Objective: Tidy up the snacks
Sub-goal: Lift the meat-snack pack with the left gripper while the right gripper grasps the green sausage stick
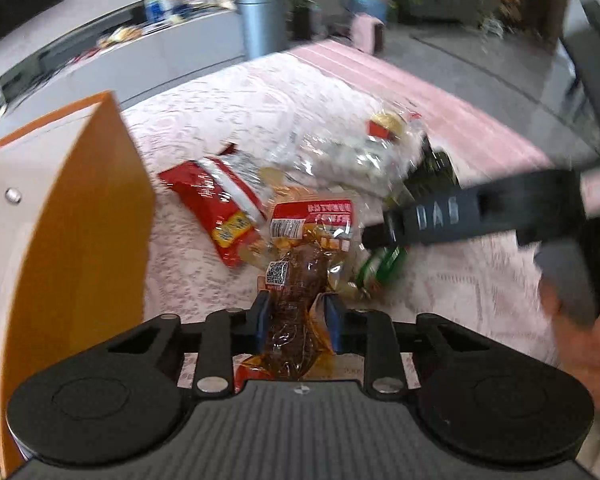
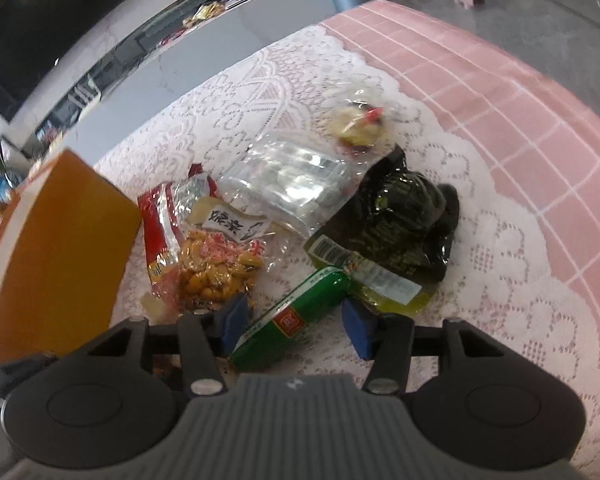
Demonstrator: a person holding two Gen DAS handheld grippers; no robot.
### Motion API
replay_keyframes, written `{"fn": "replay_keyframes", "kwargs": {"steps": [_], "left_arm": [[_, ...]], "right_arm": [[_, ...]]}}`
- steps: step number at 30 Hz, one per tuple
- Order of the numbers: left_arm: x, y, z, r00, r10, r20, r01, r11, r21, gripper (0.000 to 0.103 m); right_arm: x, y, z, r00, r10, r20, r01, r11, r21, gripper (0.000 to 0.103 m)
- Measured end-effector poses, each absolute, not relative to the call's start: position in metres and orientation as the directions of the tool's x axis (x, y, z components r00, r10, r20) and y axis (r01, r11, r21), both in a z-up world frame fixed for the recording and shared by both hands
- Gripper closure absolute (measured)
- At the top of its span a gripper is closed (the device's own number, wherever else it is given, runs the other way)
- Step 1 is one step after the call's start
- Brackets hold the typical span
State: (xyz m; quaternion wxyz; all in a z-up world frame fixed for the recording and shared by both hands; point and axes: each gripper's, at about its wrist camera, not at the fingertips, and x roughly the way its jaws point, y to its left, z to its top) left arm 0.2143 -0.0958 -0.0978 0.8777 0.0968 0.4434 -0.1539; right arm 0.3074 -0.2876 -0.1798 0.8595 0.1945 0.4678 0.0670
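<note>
Left wrist view, left edge: an orange box (image 1: 80,216) is standing open-sided on the lace tablecloth (image 1: 228,112), probably the container the snacks are going into. Just right of it a red snack packet (image 1: 220,208) is lying flat. At lower centre the left gripper (image 1: 297,322) is pinching a clear packet of brown meat (image 1: 296,292), its blue pads pressing both sides of the wrapper, the packet's far end still among the pile. Further right the other gripper's dark body is crossing the frame, with a hand (image 1: 592,344) on its handle at the right edge.

Right wrist view: the orange box (image 2: 60,248) is again sitting at the left. Right of it is a packet of yellow nuts (image 2: 216,268), then a clear bag (image 2: 288,184) up the middle. At lower centre the right gripper (image 2: 296,320) is standing spread around a green sausage stick (image 2: 292,320), pads not touching it. A dark green packet (image 2: 404,216) is lying to the right.

Step in hand, as I judge it: picking items from the pile. Next: lifting the meat packet clear and carrying it left into the box; the right jaws need closing on the stick.
</note>
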Motion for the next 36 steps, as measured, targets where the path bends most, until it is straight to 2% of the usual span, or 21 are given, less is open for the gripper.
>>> {"fn": "replay_keyframes", "kwargs": {"steps": [2,4,7,11,15,18,22,26,31,32,33,36], "left_arm": [[0.215,-0.092,-0.092,0.562,-0.174,-0.809,0.332,0.943,0.027,0.075],[0.218,-0.09,-0.087,0.562,-0.169,-0.81,0.312,0.95,0.019,0.078],[0.223,-0.082,-0.084,0.548,-0.156,-0.822,0.267,0.964,-0.005,0.078],[0.234,-0.072,-0.09,0.534,-0.101,-0.84,0.202,0.979,0.011,0.077],[0.239,-0.075,-0.096,0.508,-0.108,-0.855,0.214,0.977,0.003,0.068],[0.238,-0.085,-0.099,0.516,-0.066,-0.854,0.241,0.968,0.071,0.066],[0.237,-0.1,-0.104,0.511,-0.004,-0.86,0.287,0.943,0.167,0.066],[0.233,-0.116,-0.113,0.522,0.096,-0.848,0.337,0.89,0.308,0.064],[0.232,-0.13,-0.119,0.524,0.155,-0.838,0.391,0.83,0.398,0.063],[0.232,-0.132,-0.119,0.525,0.16,-0.836,0.399,0.821,0.408,0.063],[0.231,-0.132,-0.12,0.529,0.162,-0.833,0.405,0.814,0.415,0.072],[0.227,-0.129,-0.118,0.552,0.147,-0.82,0.409,0.81,0.421,0.08]], "right_arm": [[0.307,-0.282,-0.179,0.55,0.28,-0.787,0.049,0.93,0.365,0.052],[0.306,-0.282,-0.178,0.546,0.276,-0.791,0.037,0.935,0.352,0.063],[0.305,-0.28,-0.177,0.525,0.28,-0.804,0.014,0.941,0.337,0.066],[0.304,-0.281,-0.177,0.512,0.276,-0.814,0.016,0.944,0.33,0.067],[0.304,-0.267,-0.176,0.516,0.24,-0.823,-0.034,0.965,0.26,0.059],[0.304,-0.26,-0.175,0.519,0.213,-0.828,-0.064,0.975,0.211,0.062],[0.304,-0.271,-0.176,0.523,0.238,-0.818,-0.033,0.965,0.259,0.069],[0.304,-0.277,-0.178,0.517,0.283,-0.808,-0.027,0.949,0.315,0.072],[0.302,-0.282,-0.178,0.515,0.31,-0.799,-0.014,0.935,0.354,0.073],[0.302,-0.283,-0.178,0.515,0.314,-0.797,-0.013,0.933,0.359,0.074],[0.301,-0.284,-0.178,0.517,0.318,-0.795,-0.014,0.932,0.363,0.074],[0.298,-0.289,-0.175,0.534,0.326,-0.781,-0.013,0.926,0.377,0.075]]}}
